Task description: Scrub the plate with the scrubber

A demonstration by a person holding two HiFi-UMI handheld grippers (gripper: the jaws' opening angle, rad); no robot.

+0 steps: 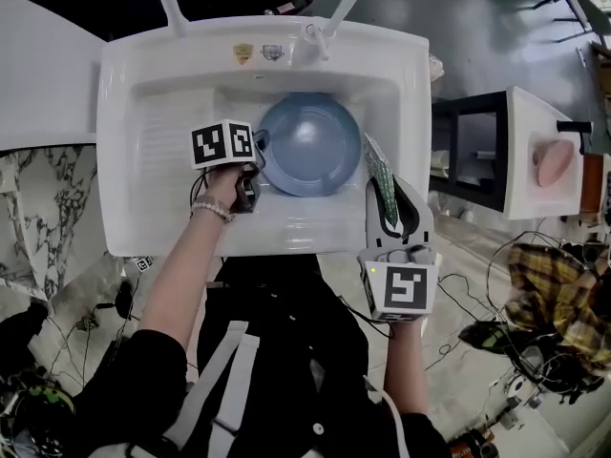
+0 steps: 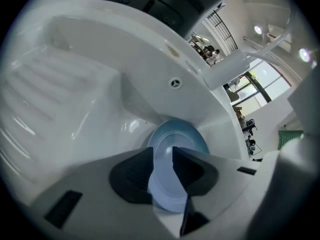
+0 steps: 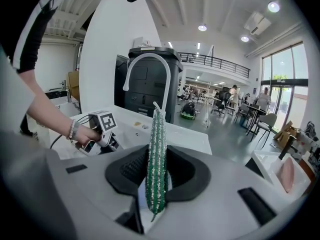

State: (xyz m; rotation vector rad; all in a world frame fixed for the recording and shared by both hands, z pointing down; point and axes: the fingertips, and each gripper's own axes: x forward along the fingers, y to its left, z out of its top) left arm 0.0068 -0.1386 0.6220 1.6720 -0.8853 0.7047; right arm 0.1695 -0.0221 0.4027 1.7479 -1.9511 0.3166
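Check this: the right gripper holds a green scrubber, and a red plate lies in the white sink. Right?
Wrong colour: the plate is blue, not red, as the head view shows. The right gripper does hold the green scrubber; the sink is white.

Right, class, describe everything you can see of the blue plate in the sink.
The plate is round, pale blue and smooth, with a shallow well and a broad raised rim; it looks empty. It lies face up in the basin of the white sink. The left gripper has its jaws apart at the plate's left rim; contact is unclear.
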